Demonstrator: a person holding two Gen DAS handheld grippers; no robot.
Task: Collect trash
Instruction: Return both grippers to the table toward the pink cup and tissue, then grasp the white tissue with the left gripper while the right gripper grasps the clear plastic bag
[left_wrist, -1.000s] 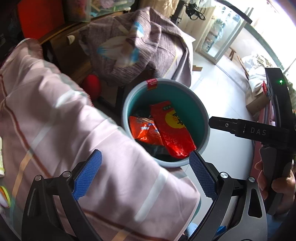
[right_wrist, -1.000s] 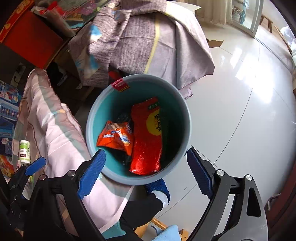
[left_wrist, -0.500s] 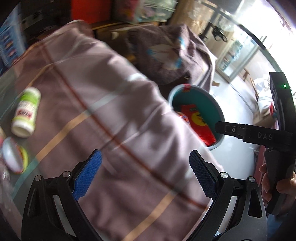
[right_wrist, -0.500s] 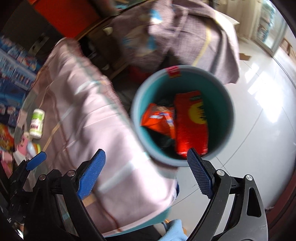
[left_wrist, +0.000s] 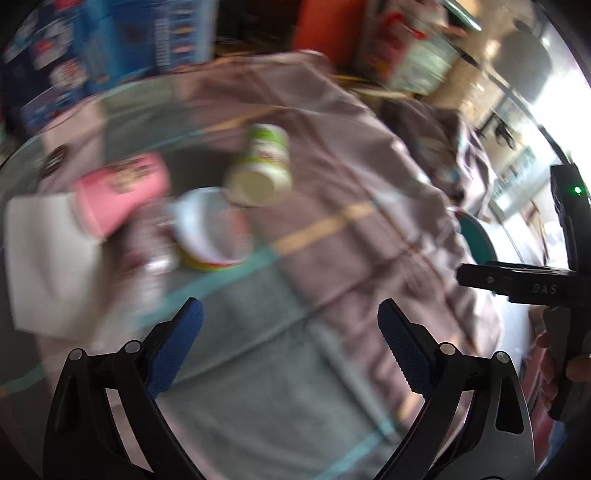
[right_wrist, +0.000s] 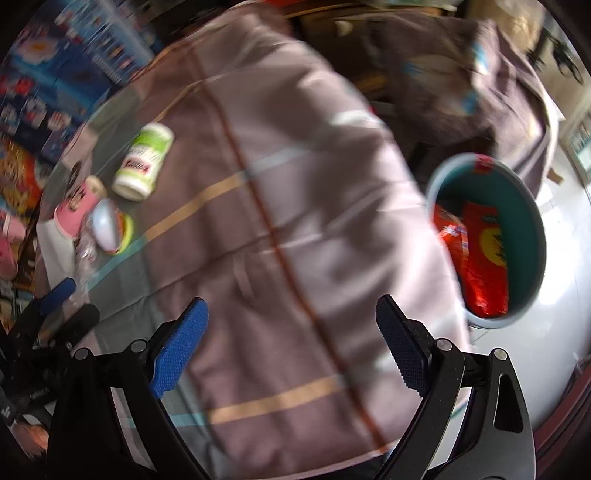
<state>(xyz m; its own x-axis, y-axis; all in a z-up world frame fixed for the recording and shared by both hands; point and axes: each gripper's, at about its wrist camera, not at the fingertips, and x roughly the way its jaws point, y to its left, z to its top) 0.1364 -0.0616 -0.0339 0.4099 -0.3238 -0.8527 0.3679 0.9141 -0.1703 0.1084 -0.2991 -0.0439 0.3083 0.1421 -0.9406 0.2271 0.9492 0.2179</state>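
A green-and-white bottle (left_wrist: 263, 166) lies on its side on the cloth-covered glass table (left_wrist: 332, 229); it also shows in the right wrist view (right_wrist: 144, 161). Beside it lie a pink cup (left_wrist: 120, 192) and a white-lined yellow bowl (left_wrist: 208, 229). The teal trash bin (right_wrist: 517, 236) stands on the floor past the table's right edge, holding red snack bags (right_wrist: 484, 258). My left gripper (left_wrist: 290, 350) is open and empty above the table, short of the bowl. My right gripper (right_wrist: 291, 347) is open and empty over the cloth, left of the bin.
White paper (left_wrist: 44, 258) lies under the pink cup at the table's left. Blue boxes (left_wrist: 110, 40) stand behind the table. A cloth-draped chair (right_wrist: 461, 74) stands behind the bin. White tiled floor (right_wrist: 565, 295) lies right of the bin.
Both grippers have swung left from over the bin to over the table. The bottle, cup and bowl have come into view; the bin has slid to the right edge.
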